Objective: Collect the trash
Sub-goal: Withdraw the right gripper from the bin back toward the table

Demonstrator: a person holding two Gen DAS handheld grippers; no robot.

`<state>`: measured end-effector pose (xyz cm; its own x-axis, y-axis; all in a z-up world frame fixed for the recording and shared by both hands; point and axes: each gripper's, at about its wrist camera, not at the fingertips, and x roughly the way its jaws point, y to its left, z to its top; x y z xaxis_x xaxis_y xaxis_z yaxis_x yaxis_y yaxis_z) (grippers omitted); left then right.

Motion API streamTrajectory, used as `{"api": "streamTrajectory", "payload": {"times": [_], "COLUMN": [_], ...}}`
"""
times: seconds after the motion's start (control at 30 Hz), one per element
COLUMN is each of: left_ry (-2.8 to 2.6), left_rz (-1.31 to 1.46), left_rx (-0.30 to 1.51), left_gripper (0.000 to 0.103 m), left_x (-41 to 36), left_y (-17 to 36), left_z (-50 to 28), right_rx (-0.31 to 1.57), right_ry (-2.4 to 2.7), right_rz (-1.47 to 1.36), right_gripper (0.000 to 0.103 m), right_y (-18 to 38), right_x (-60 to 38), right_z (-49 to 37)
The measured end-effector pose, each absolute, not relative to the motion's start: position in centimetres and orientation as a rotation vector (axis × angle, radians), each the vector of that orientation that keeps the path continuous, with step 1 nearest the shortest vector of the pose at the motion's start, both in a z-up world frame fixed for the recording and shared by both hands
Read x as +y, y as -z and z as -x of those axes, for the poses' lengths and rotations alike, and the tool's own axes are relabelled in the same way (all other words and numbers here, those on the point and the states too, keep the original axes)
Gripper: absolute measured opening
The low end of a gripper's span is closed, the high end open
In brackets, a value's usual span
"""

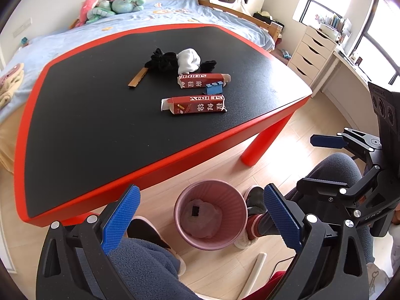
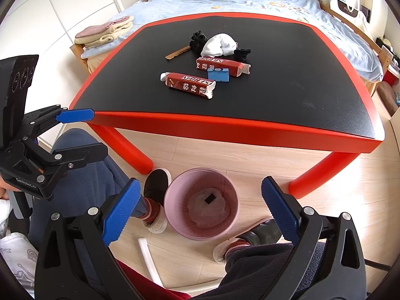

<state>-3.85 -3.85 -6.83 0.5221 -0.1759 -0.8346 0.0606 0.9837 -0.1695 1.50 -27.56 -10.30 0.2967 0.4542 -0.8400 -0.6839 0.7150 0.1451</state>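
A pink trash bin point(image 1: 211, 215) point(image 2: 202, 203) stands on the floor in front of the table, with a small black scrap inside. On the table lie two red cartons point(image 1: 195, 105) point(image 1: 203, 80) point(image 2: 190, 85) point(image 2: 225, 66), a small blue box point(image 1: 214, 88) point(image 2: 218, 74), a wooden strip point(image 1: 137, 78) point(image 2: 177, 52), black socks point(image 1: 161, 60) point(image 2: 198, 40) and a white sock point(image 1: 188, 61) point(image 2: 220, 43). My left gripper point(image 1: 200, 215) is open and empty, above the bin. My right gripper point(image 2: 200, 210) is open and empty, also above the bin.
The table point(image 1: 160, 160) point(image 2: 225, 125) has a black top with a red rim and red legs. The person's knees and slippered feet point(image 2: 155, 187) flank the bin. A bed point(image 1: 175, 12) lies behind; a white drawer unit point(image 1: 312, 52) stands at right.
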Motion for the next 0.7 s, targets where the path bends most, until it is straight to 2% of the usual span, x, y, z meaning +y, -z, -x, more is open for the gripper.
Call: {"api": "streamTrajectory", "payload": {"times": [0.7], "left_ry": [0.132], "left_rz": [0.118], "left_rx": [0.954], "left_gripper": [0.095], "left_x": [-2.1], "left_y": [4.1], "left_z": [0.9], "right_rx": [0.924], "right_ry": [-0.752], "right_rz": [0.239], "right_gripper": [0.096], "right_y": [6.4], "right_x": [-27.0], "right_z": [-4.9]}}
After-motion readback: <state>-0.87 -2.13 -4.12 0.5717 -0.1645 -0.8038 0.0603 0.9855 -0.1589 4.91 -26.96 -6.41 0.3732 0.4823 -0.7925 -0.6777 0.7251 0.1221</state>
